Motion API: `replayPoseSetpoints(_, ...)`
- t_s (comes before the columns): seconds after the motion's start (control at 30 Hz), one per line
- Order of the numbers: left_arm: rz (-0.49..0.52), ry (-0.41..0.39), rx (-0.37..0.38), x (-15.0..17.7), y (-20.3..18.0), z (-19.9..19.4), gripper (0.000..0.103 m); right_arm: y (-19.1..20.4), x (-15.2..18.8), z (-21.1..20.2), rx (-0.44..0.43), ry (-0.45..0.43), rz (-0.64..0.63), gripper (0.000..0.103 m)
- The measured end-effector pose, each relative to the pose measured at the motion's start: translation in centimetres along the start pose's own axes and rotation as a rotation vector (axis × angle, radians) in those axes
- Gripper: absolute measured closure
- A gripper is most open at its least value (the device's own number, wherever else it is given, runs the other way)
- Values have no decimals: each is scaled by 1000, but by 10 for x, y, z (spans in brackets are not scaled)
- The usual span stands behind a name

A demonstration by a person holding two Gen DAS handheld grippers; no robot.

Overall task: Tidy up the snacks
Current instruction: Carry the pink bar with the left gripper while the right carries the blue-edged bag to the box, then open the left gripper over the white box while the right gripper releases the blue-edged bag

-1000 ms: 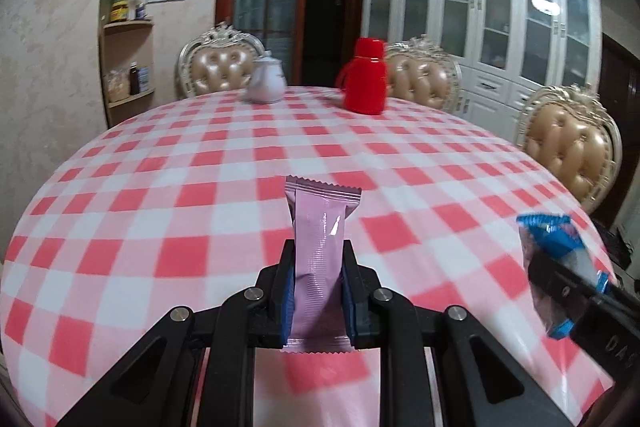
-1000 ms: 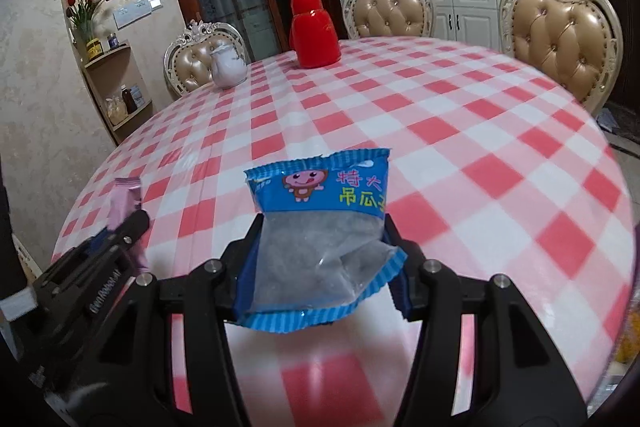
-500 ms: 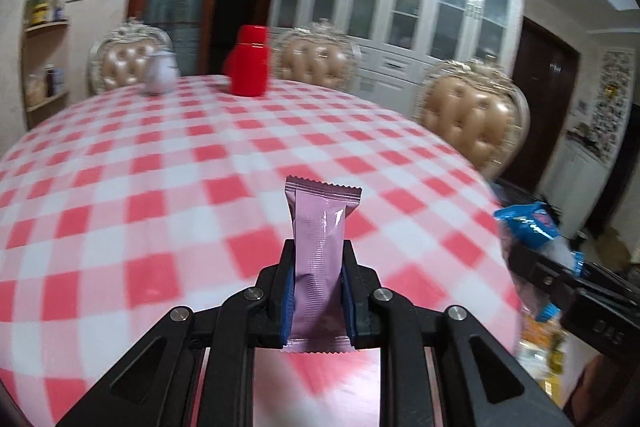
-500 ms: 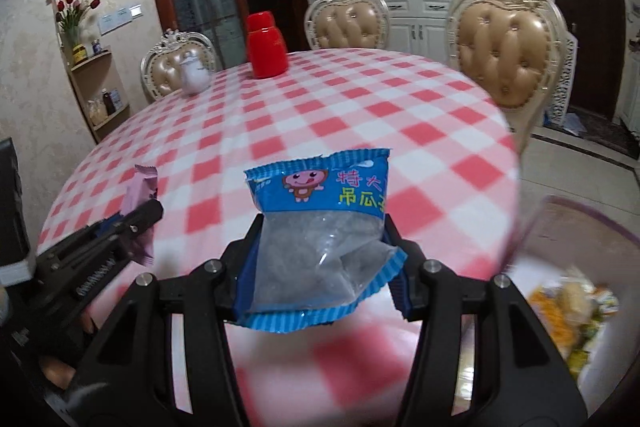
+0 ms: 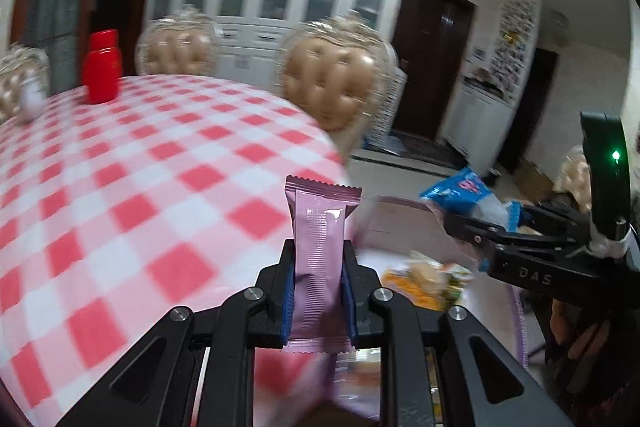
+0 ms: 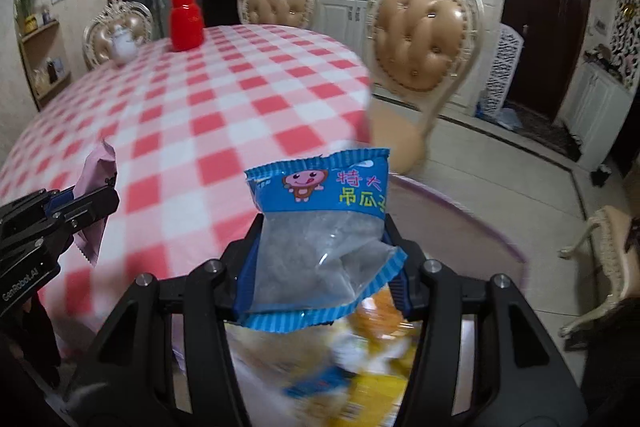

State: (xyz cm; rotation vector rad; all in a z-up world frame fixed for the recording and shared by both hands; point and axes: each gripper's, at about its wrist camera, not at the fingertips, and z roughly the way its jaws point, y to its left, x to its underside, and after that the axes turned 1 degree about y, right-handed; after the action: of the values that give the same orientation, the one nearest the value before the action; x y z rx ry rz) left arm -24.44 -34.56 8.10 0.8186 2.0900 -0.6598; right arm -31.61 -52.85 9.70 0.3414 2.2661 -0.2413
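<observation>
Upright, pink snack bar (image 5: 319,259) points away lengthwise.

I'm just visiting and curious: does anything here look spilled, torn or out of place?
Nothing stands out. The left tool grips a pink snack bar, the right tool a blue packet, both wrappers intact. The red jar and white teapot stand upright on the checked table.
</observation>
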Motion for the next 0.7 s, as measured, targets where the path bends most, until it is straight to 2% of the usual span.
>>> replayPoseSetpoints(0.2,60,-12,78,-9,-54,20,82,-35,18,1,25,33,41,46)
replayPoseSetpoints(0.37,100,36,66,-2,-81,40,82,-47,23,7,27,21,82,46)
replayPoseSetpoints(0.47,124,67,56,6,-89,50,82,-62,33,22,45,64,120,46)
replayPoseSetpoints(0.7,201,90,27,19,-105,59,82,-71,40,28,40,86,142,46)
